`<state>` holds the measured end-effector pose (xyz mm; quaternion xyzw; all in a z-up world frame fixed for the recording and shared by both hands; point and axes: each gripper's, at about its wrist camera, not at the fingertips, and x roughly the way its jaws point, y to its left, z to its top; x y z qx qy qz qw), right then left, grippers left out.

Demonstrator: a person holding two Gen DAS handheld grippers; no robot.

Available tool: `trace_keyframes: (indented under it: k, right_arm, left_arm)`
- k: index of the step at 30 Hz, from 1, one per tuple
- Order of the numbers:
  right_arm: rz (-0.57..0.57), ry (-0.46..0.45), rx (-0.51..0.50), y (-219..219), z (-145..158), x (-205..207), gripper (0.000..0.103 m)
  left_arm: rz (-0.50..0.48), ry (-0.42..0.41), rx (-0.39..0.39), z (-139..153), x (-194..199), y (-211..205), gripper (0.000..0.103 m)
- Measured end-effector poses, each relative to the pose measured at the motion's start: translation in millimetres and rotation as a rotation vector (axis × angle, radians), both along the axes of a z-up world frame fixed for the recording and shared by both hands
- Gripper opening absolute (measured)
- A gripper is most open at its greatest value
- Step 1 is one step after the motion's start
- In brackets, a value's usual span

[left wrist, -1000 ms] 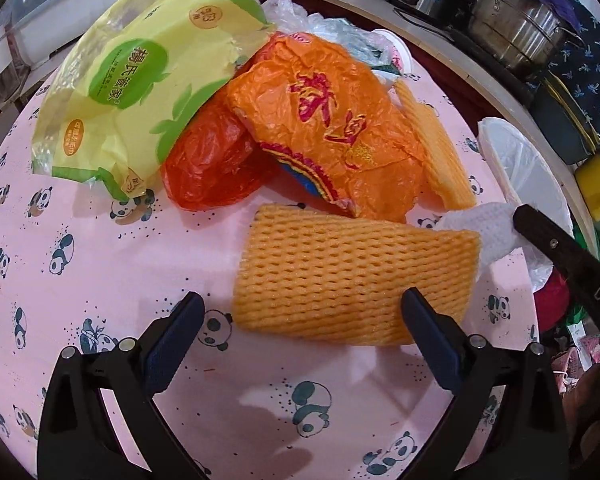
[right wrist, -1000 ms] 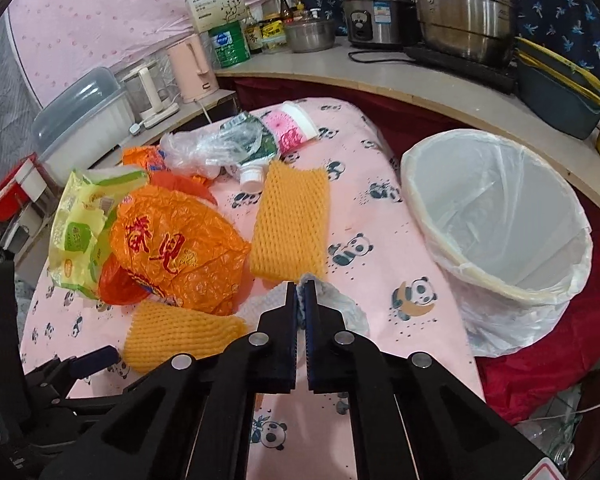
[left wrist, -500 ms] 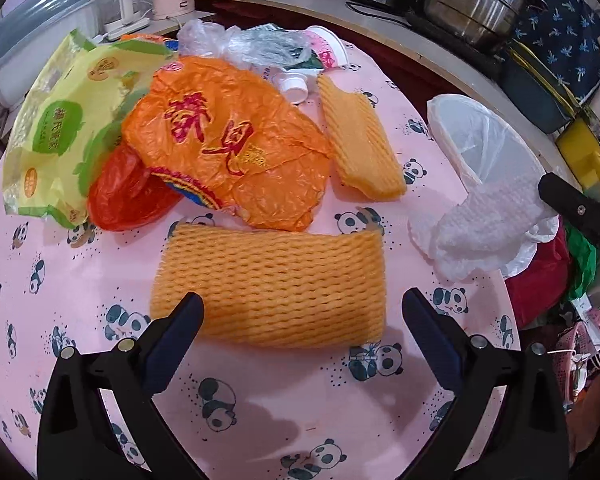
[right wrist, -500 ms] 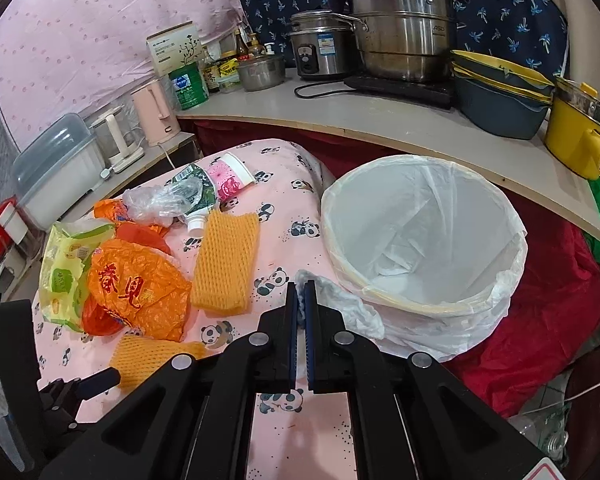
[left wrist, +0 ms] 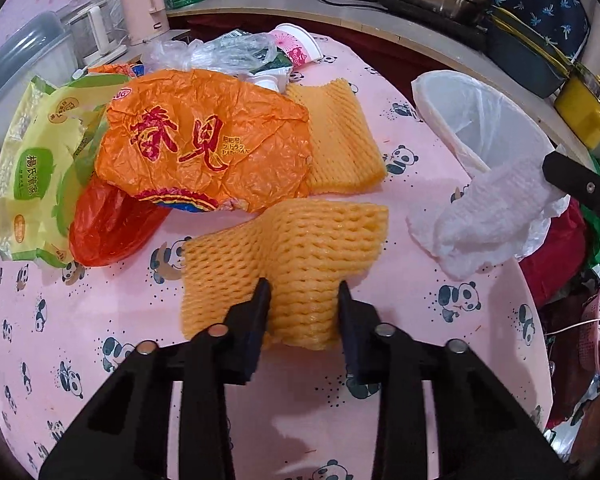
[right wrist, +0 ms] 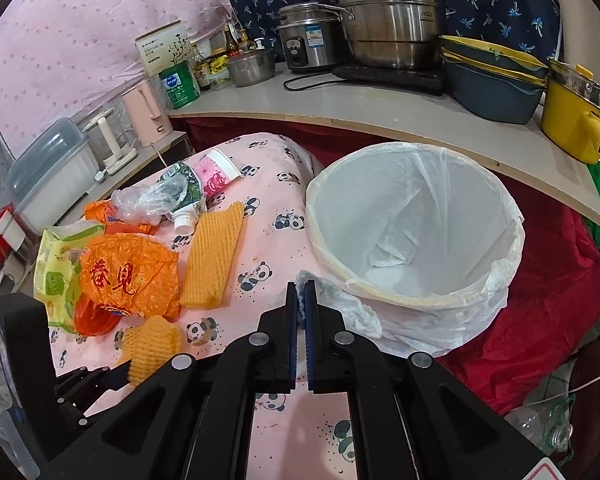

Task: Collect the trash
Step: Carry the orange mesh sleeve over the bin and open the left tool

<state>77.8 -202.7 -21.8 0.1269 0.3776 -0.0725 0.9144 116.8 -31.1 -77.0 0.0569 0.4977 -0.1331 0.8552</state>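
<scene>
My left gripper (left wrist: pixel 302 292) is shut on an orange foam net (left wrist: pixel 292 256), which bunches up between the jaws on the pink panda tablecloth (left wrist: pixel 100 300). My right gripper (right wrist: pixel 301 292) is shut on a white foam net (right wrist: pixel 340 300) and holds it beside the bin (right wrist: pixel 416 236), which is lined with a white bag. The white net also shows in the left wrist view (left wrist: pixel 488 216), hanging near the bin (left wrist: pixel 480 128). A second orange foam net (left wrist: pixel 336 136) lies behind.
An orange plastic bag (left wrist: pixel 204 140), a red bag (left wrist: pixel 112 220), a yellow-green packet (left wrist: pixel 40 160), clear plastic (left wrist: pixel 220 52) and a pink paper cup (left wrist: pixel 296 44) lie on the table. Pots (right wrist: pixel 384 20) and bowls stand on the counter behind.
My left gripper has closed on the orange foam net, squeezing it. My right gripper has carried the white net up toward the bin.
</scene>
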Motion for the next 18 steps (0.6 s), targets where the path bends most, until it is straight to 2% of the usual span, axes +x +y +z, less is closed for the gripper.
trace_keyframes:
  k: [4, 12, 18]
  right_arm:
    - [0.001, -0.02, 0.002, 0.2, 8.3, -5.3, 0.003]
    - [-0.01, -0.086, -0.006, -6.1, 36.1, -18.4, 0.003]
    - [-0.058, -0.132, -0.014, -26.9, 54.0, -26.0, 0.003]
  left_arm:
    - [-0.012, -0.021, -0.023, 13.3, -5.4, -2.0, 0.02]
    - [-0.04, -0.09, -0.061, 49.1, -17.7, -12.4, 0.019]
    - [-0.092, -0.123, -0.093, 71.8, -19.6, -33.0, 0.019]
